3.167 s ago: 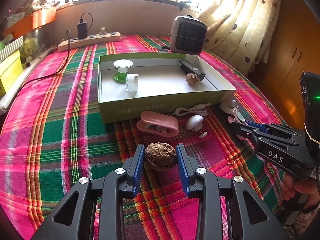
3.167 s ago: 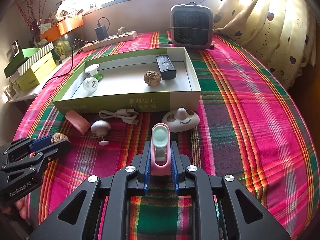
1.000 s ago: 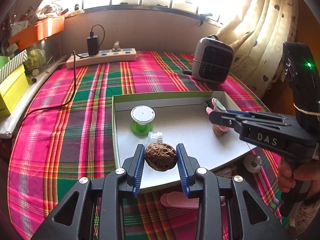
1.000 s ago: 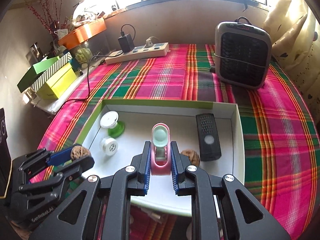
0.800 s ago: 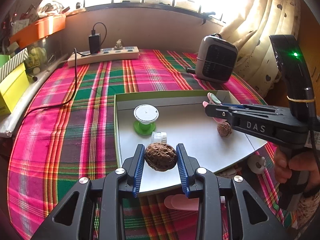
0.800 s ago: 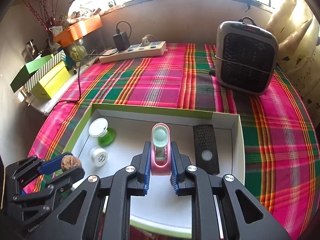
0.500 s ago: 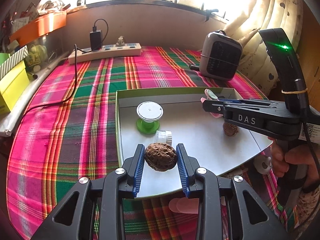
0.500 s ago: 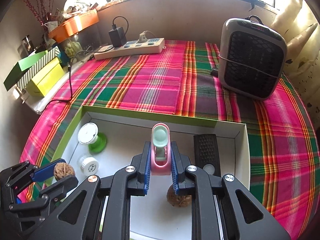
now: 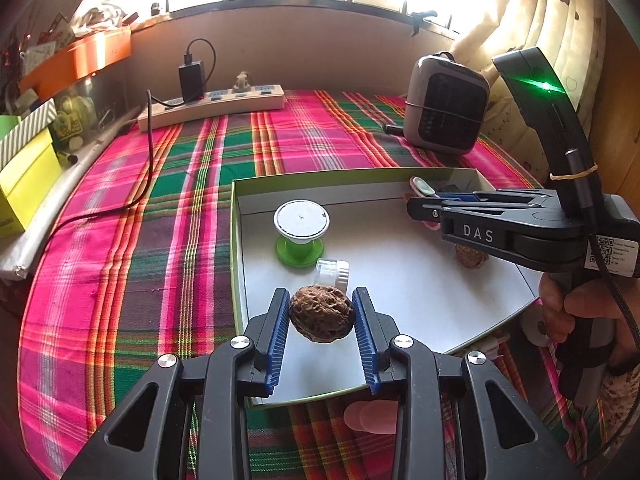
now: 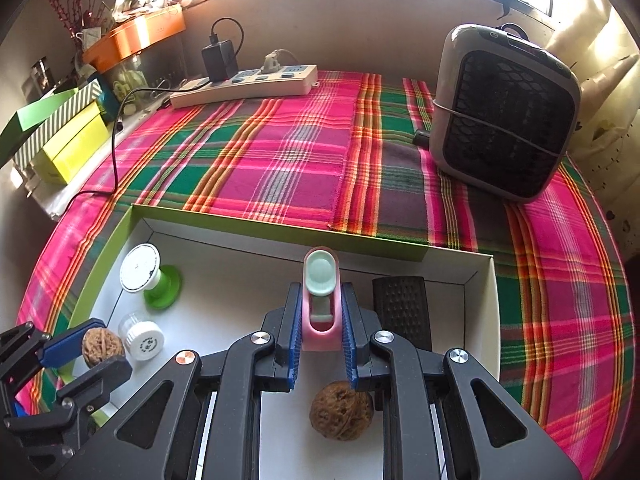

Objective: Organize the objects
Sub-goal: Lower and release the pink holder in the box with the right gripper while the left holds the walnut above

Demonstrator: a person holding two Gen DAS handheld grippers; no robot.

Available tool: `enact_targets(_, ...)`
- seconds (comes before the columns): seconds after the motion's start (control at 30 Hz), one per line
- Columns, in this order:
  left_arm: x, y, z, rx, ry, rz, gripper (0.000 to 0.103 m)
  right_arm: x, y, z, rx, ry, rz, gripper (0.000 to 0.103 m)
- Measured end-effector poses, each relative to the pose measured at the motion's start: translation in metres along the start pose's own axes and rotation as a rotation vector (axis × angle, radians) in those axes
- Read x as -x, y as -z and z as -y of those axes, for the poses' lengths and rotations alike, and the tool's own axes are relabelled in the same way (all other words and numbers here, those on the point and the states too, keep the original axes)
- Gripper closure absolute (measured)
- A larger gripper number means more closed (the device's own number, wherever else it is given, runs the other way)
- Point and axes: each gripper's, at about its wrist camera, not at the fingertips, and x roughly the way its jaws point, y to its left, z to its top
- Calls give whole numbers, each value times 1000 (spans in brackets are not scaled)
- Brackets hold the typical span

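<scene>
both grippers hang over the open box (image 9: 236,240) on the plaid cloth (image 9: 160,200), each carrying a piece to be set inside: the step in hand looks like the drop-off. the left gripper (image 9: 322,332) has its jaws clamped on a walnut (image 9: 322,314), held clear above the box floor near the 6 o'clock wall, just short of a small vial (image 9: 332,274) and a green spool (image 9: 300,232) toward 12 o'clock. the right gripper (image 10: 320,336), tilted steeply down, has its jaws pressed on a pink clip (image 10: 321,304) above the floor near the far wall, a black remote (image 10: 402,312) at its 3 o'clock and a second walnut (image 10: 342,410) lying under it at 6 o'clock. next, each likely needs a bare patch of floor, a short descent, then release, taking care that the round walnut does not roll
</scene>
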Motion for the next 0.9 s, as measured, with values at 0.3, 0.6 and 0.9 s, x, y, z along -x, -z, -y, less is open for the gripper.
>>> enact_targets(0.3,1,4,4,-23,-17,5,73,-5,-1,-3,37,51,6,84)
enact_targets(0.6,0,4,6,-30,-27,2,73,-8,-2,-3,42,54,-6,84)
enact_targets(0.9,0,4,7,-31,-28,-1,73,-7,-2,-3,38,57,-6,84)
